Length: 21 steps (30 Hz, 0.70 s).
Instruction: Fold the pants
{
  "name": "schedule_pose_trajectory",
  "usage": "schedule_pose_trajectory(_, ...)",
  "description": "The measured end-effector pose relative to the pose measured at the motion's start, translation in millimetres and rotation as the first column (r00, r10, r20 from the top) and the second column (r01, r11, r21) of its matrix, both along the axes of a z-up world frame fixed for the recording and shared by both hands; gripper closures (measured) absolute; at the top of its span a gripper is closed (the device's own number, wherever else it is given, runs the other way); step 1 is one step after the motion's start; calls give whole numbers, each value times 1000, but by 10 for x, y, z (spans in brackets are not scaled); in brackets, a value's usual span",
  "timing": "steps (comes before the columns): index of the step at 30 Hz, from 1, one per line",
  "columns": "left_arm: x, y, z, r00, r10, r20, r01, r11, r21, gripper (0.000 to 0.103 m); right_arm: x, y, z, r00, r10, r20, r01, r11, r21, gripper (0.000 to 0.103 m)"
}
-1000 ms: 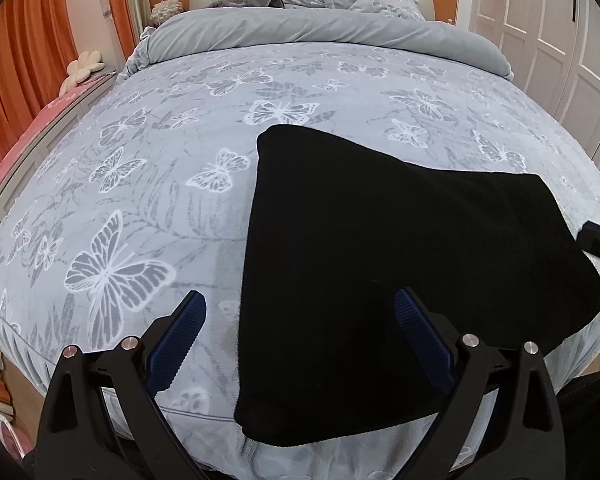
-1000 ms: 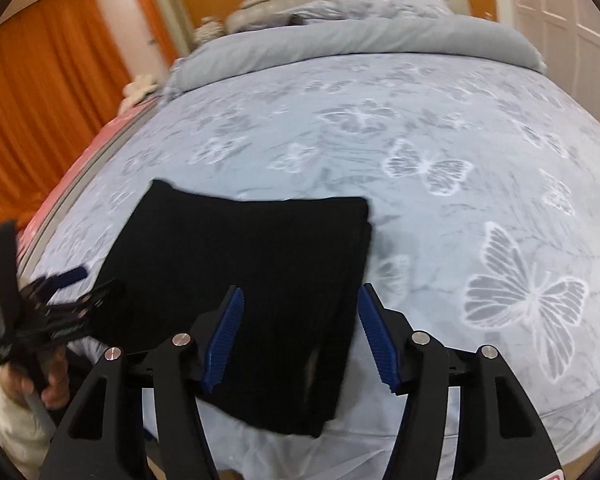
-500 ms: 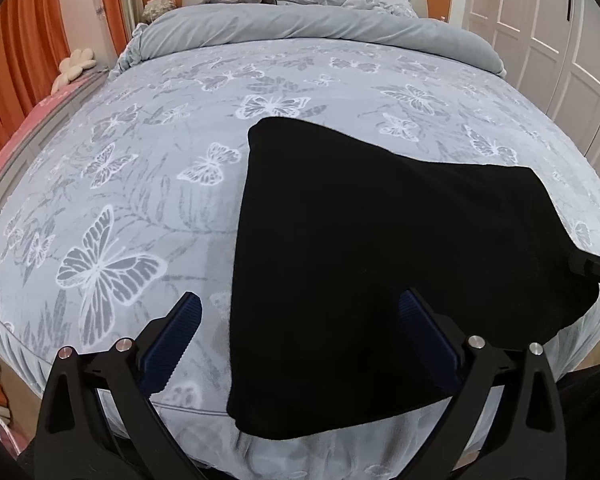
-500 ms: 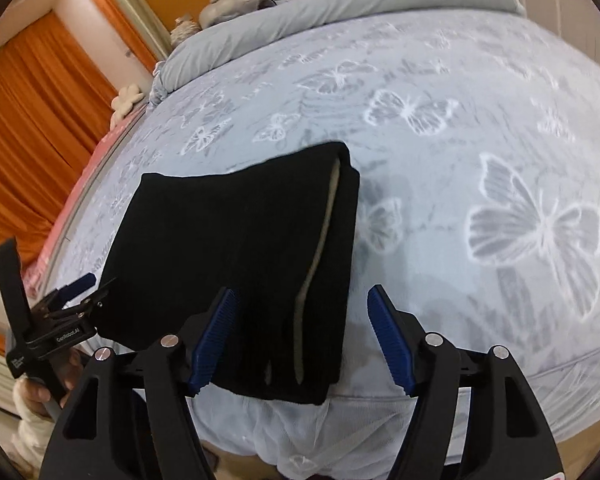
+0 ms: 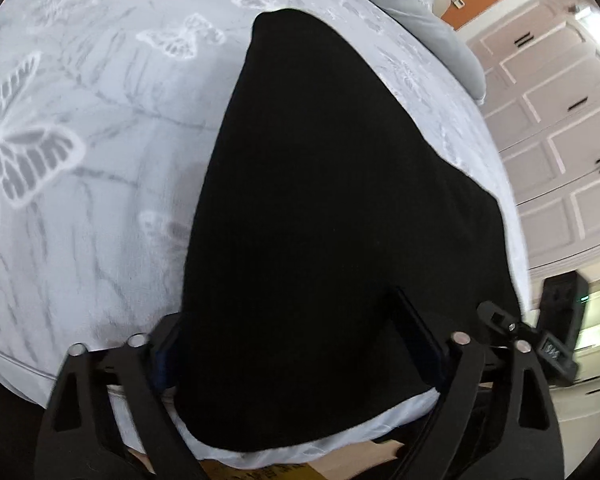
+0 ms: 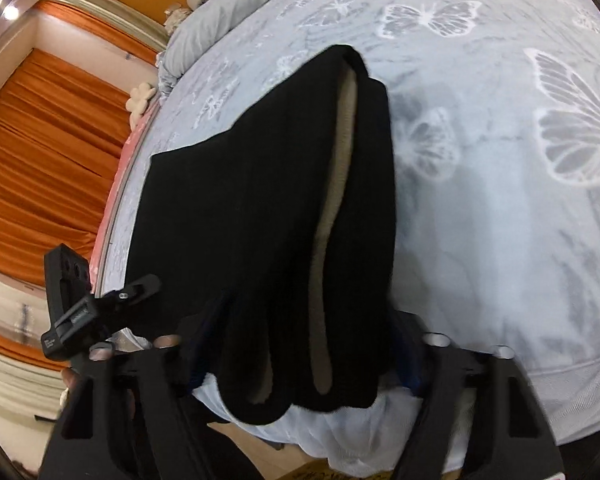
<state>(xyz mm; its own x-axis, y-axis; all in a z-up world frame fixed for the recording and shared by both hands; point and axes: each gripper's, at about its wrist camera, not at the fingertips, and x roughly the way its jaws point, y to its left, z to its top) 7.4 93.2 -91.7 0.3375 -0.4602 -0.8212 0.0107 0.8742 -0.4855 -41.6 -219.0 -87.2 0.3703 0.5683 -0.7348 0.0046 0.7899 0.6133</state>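
Note:
The folded black pants (image 5: pixel 324 216) lie on the near edge of the bed and hang slightly over it. In the right wrist view the pants (image 6: pixel 260 216) show stacked layers with a beige lining strip along their right side. My left gripper (image 5: pixel 296 344) is open, its jaws straddling the near left corner of the pants, the cloth between them. My right gripper (image 6: pixel 300 348) is open and straddles the near right corner, the layered edge between its jaws. The left gripper also shows in the right wrist view (image 6: pixel 100 304) at the pants' left edge.
The bed (image 5: pixel 80 140) has a grey butterfly-print cover and a grey duvet at the far end. White wardrobe doors (image 5: pixel 560 120) stand to the right. Orange curtains (image 6: pixel 40 160) hang to the left. A cardboard box (image 5: pixel 300 468) sits below the bed edge.
Both grippers have dropped and moved forward onto the near edge of the pants. The cloth now lies between each pair of open jaws.

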Motion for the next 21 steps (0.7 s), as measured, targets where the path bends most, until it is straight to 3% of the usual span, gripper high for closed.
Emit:
schedule_pose_trajectory(1, -3, -4, 13, 1000, 1, 5, -1, 1000, -1, 38, -4, 6, 11, 1000, -1, 7, 0, 1000, 15, 61)
schedule_pose_trajectory(2, -11, 9, 26, 1000, 6, 5, -6, 1000, -22, 54, -19, 23, 56, 1000, -1, 20, 1, 1000, 10, 65)
schedule_pose_trajectory(3, -19, 24, 46, 1000, 5, 4, -5, 999, -48, 62, -55, 60, 136, 999, 5, 44, -4, 1000, -5, 66)
schedule_pose_trajectory(6, -59, 18, 288, 998, -9, 55, 10, 1000, -19, 72, -111, 135, 435, 993, 9, 115, -10, 1000, 9, 68)
schedule_pose_trajectory(14, 173, 25, 1508, 963, -67, 260, 84, 995, -55, 74, 86, 134, 1619, 942, 38, 335, -37, 999, -10, 69)
schedule_pose_trajectory(17, 410, -56, 1911, 933, -88, 349, 95, 995, -3, 73, 314, 79, 1964, 916, 34, 400, -21, 999, -36, 69)
schedule_pose_trajectory(21, 850, -229, 2190, 900, -94, 426, 76, 995, 59, 72, 888, -32, 2200, 899, 8, 438, 15, 999, -49, 68)
